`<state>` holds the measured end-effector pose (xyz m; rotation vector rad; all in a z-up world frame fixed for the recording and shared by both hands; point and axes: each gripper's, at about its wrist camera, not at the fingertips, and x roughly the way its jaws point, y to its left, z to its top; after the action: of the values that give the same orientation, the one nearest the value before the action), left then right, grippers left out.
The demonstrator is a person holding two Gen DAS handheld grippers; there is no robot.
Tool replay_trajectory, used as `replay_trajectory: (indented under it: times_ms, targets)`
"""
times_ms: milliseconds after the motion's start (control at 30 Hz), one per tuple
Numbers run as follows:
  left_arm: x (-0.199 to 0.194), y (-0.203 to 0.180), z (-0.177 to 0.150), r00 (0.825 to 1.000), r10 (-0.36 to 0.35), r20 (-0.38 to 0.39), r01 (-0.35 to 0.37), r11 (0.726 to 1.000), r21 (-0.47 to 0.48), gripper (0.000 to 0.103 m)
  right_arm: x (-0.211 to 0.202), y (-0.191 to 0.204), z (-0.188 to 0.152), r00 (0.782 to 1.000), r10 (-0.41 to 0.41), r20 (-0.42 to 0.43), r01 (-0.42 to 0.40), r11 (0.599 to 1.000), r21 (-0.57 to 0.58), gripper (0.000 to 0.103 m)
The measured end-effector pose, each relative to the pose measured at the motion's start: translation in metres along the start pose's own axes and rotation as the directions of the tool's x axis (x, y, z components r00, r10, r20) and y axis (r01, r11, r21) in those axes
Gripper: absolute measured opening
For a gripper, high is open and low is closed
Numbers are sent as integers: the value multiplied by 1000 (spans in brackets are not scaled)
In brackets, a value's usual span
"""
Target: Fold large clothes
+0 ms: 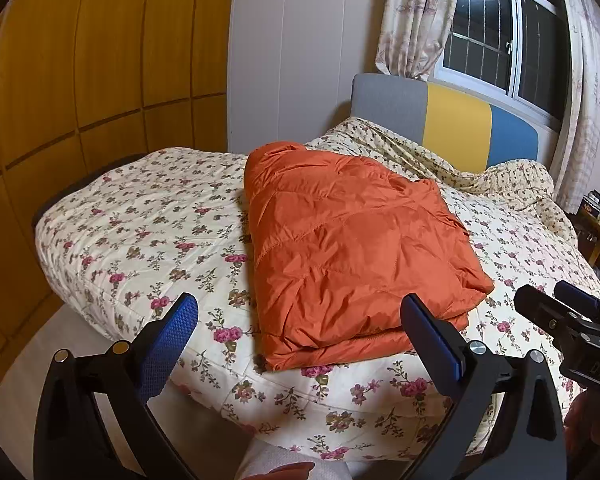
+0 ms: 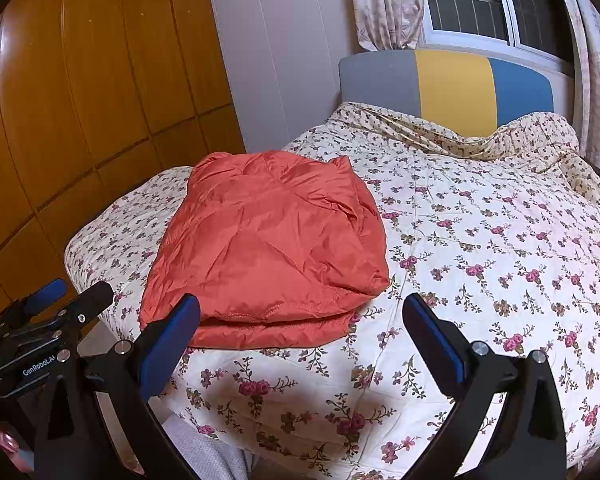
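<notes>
Bedroom: wooden wardrobe [image 1: 80, 80] left of the bed [image 1: 148, 220], curtained window [image 1: 500, 40] behind its grey-yellow-blue headboard [image 1: 452, 128]. Floral quilt [image 2: 480, 240] covers the bed. Orange puffer jacket [image 1: 352, 248] lies folded into a thick rectangle on the quilt, near the bed's foot edge. My left gripper [image 1: 300, 328] and right gripper [image 2: 302, 330] hang just off that edge, fingers spread wide, holding nothing, not touching the jacket.
</notes>
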<state>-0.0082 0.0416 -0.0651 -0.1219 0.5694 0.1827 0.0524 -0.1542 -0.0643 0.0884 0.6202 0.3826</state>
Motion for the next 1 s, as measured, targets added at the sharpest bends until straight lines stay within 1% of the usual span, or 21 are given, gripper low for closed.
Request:
replay_trajectory:
  times_ms: [500,700,800,1000]
  targets:
    - [2,0,-3,1000,1,-5,-1,1000,4,100,3,-2,-1,1000,3,-10,-3,1000,8,101]
    - [2,2,-4,1000,-4,-9,4,1000,-11,100,4,-2,-2,1000,4,-12,-4,1000,8,101]
    - [1,1,-4,1000,3,-3,-3,1000,0,100,4,-3,-2,1000,7,-17,-7,1000,13,101]
    - [2,0,-4,1000,-5,-6,5,1000,16,100,5,-4,-3,1000,9,-21,-9,1000,13,101]
